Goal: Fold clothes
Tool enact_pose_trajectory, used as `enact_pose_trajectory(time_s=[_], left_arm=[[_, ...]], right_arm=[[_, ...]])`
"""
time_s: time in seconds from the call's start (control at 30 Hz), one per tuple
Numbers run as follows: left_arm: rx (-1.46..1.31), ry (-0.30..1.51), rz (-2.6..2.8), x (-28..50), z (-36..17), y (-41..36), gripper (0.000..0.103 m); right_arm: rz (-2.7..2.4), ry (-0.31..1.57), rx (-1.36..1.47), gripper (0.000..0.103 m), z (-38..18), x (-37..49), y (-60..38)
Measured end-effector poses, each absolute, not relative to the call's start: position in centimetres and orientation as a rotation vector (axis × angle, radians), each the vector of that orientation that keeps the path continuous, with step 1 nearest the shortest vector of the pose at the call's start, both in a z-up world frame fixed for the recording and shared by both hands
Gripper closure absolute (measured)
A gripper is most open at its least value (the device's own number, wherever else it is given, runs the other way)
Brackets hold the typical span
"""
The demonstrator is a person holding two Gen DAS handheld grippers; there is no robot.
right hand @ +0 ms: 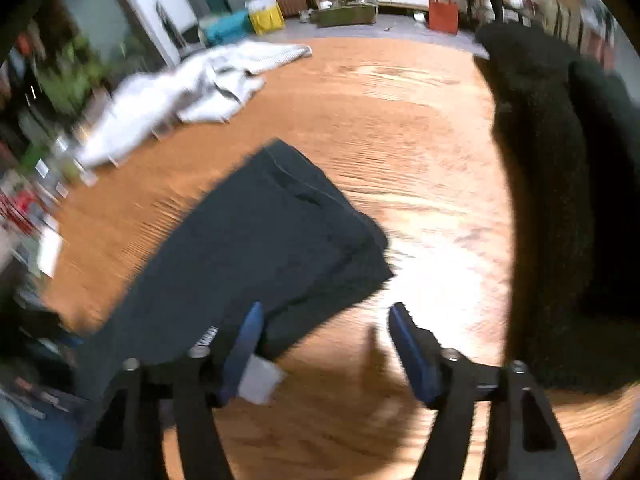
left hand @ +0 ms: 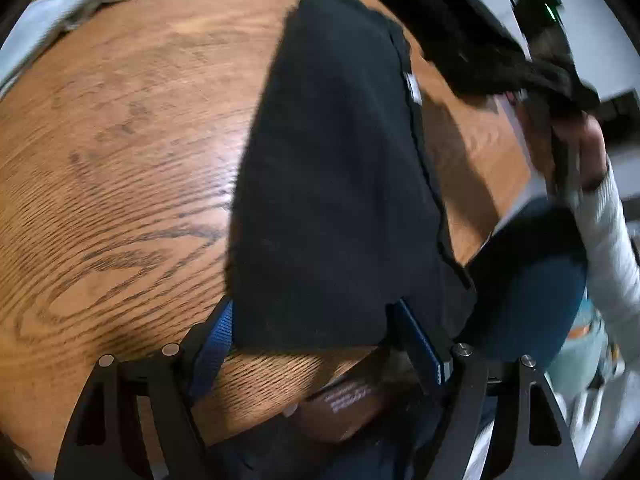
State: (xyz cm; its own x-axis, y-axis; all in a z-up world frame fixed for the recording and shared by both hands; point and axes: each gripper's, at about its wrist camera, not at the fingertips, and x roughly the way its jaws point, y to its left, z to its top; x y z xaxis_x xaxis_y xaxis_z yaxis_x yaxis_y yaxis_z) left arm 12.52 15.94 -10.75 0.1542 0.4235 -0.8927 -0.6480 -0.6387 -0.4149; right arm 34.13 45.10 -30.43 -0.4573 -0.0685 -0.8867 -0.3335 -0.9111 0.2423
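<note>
Folded garment: a dark garment (left hand: 340,184) lies flat on the wooden table (left hand: 120,200), already reduced to a compact panel with straight edges and a small white tag at one edge. In the right wrist view the same piece (right hand: 256,248) shows as a layered rectangle with a squared corner.

Second dark piece: a fuzzy black cloth (left hand: 480,40) hangs in the air at the table's far side, bunched near the person's hand (left hand: 588,148). In the right wrist view a dark mass (right hand: 548,200) hangs close beside the camera. Whether the right tool grips it cannot be told.

Left gripper (left hand: 316,332): fingers spread apart, one on each side of the garment's near edge. The fabric overlaps the fingertips in view; the tool looks released, not pinching.

Right gripper (right hand: 326,340): fingers wide apart with bare table between them; nothing sits in the gap. The view is blurred.

White cloth (right hand: 192,96): a crumpled pale piece lies at the far end of the table, well apart from the dark garment.

Step in hand (judgement): the dark garment appears finished or nearly so; the black cloth is likely the next item.

Next move (judgement): lay the black cloth flat on open table beside the folded piece, then locate its edges before gripping.
</note>
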Motion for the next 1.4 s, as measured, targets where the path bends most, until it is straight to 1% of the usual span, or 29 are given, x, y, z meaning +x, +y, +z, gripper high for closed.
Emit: enact_pose_trajectory(time_s=[0.07, 0.1, 0.13, 0.2, 0.27, 0.33, 0.43, 0.53, 0.6, 0.67, 0.73, 0.83, 0.93, 1.0, 1.23, 1.33, 1.4], left_arm=[[-1.575, 0.170, 1.682, 12.3, -10.2, 15.4, 0.024], [-1.577, 0.186, 1.697, 12.5, -10.4, 15.4, 0.024], [-1.580, 0.203, 1.713, 12.7, -10.6, 15.3, 0.024], [-1.577, 0.248, 1.737, 13.3, -10.9, 15.3, 0.024], [-1.532, 0.353, 1.713, 15.0, -10.8, 15.7, 0.021], [-1.558, 0.377, 1.647, 16.0, -10.8, 15.7, 0.021], [-1.644, 0.297, 1.571, 16.0, -10.5, 14.6, 0.021], [-1.650, 0.202, 1.595, 15.4, -8.9, 12.6, 0.021], [-1.627, 0.072, 1.641, 14.2, -7.8, 11.0, 0.021], [-1.617, -0.104, 1.704, 12.7, -6.9, 9.0, 0.021], [-1.629, -0.220, 1.748, 11.9, -6.8, 7.6, 0.021], [-1.678, -0.293, 1.764, 11.5, -7.3, 6.6, 0.021], [-1.710, -0.278, 1.747, 10.6, -7.5, 6.6, 0.021], [-1.723, -0.243, 1.733, 11.0, -7.6, 6.2, 0.021], [-1.739, -0.010, 1.709, 12.5, -8.1, 8.5, 0.021], [-1.746, 0.002, 1.720, 12.2, -8.5, 8.5, 0.021], [-1.757, -0.046, 1.734, 11.5, -8.6, 7.6, 0.021]], right_arm=[[2.506, 0.621, -1.530, 0.025, -30.2, 35.4, 44.1], [2.517, 0.634, -1.528, 0.025, -30.1, 36.1, 43.5], [2.538, 0.603, -1.525, 0.025, -30.0, 36.8, 42.7], [2.585, 0.466, -1.518, 0.025, -29.9, 38.1, 40.8], [2.612, 0.294, -1.504, 0.025, -29.9, 39.0, 39.1], [2.639, 0.183, -1.501, 0.023, -29.7, 39.9, 38.1], [2.637, 0.130, -1.491, 0.021, -29.4, 39.9, 36.8], [2.663, 0.080, -1.443, 0.021, -28.4, 40.0, 34.5], [2.706, 0.040, -1.406, 0.019, -27.8, 40.3, 32.5], [2.750, -0.027, -1.363, 0.019, -27.6, 40.0, 30.1], [2.773, -0.078, -1.346, 0.018, -27.8, 39.7, 28.2], [2.763, -0.143, -1.408, 0.018, -29.1, 39.6, 25.6], [2.702, -0.262, -1.477, 0.018, -31.1, 40.4, 23.7], [2.665, -0.296, -1.472, 0.018, -32.1, 41.1, 23.4], [2.599, -0.233, -1.443, 0.017, -33.4, 42.0, 23.7], [2.591, -0.248, -1.424, 0.020, -33.3, 42.8, 23.2], [2.591, -0.196, -1.416, 0.026, -32.5, 43.4, 23.5]])
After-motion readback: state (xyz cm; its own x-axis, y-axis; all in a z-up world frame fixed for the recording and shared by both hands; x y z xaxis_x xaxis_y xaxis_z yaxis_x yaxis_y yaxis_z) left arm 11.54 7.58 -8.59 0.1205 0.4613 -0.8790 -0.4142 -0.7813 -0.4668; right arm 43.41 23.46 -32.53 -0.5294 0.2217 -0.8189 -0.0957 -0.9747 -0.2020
